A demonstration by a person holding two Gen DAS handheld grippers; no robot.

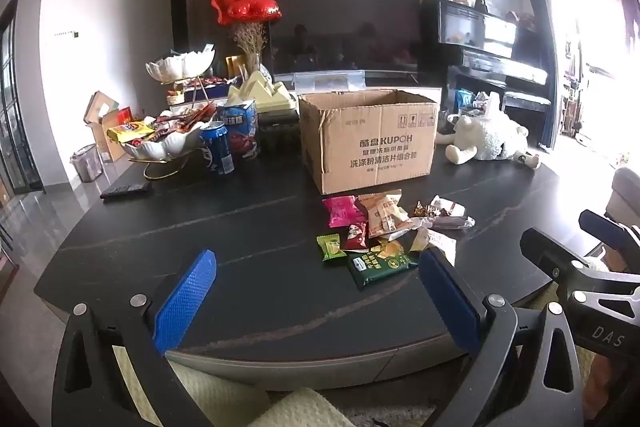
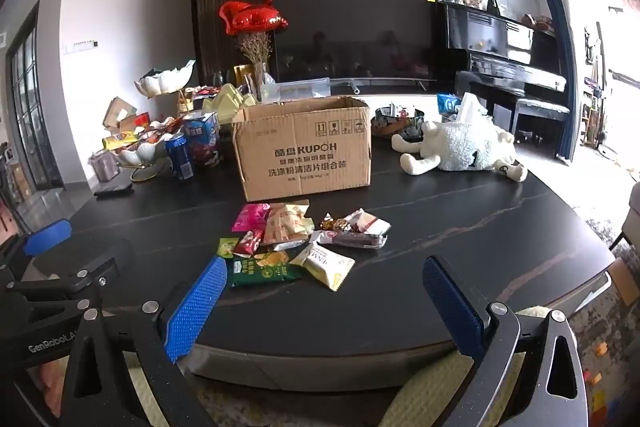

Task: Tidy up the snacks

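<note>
While both claws hang wide open and empty at the table's (image 2: 460, 227) near edge, the right gripper (image 2: 324, 301) sits closer to the snack pile (image 2: 296, 241), which lies just ahead, slightly left of its centreline. From the left gripper (image 1: 316, 299) the pile lies ahead-right. Nearest is a dark green packet (image 2: 264, 273), long axis crosswise. Beyond stands the open cardboard box (image 2: 306, 151).

My finger pads (image 1: 186, 301) are bright blue with a fine diamond knurl. Ahead on the black, pale-veined table (image 2: 460, 223) lie a pink packet (image 2: 249, 217), a dark green packet (image 2: 264, 273) and a plain brown cardboard box (image 2: 306, 151) printed in dark characters.
</note>
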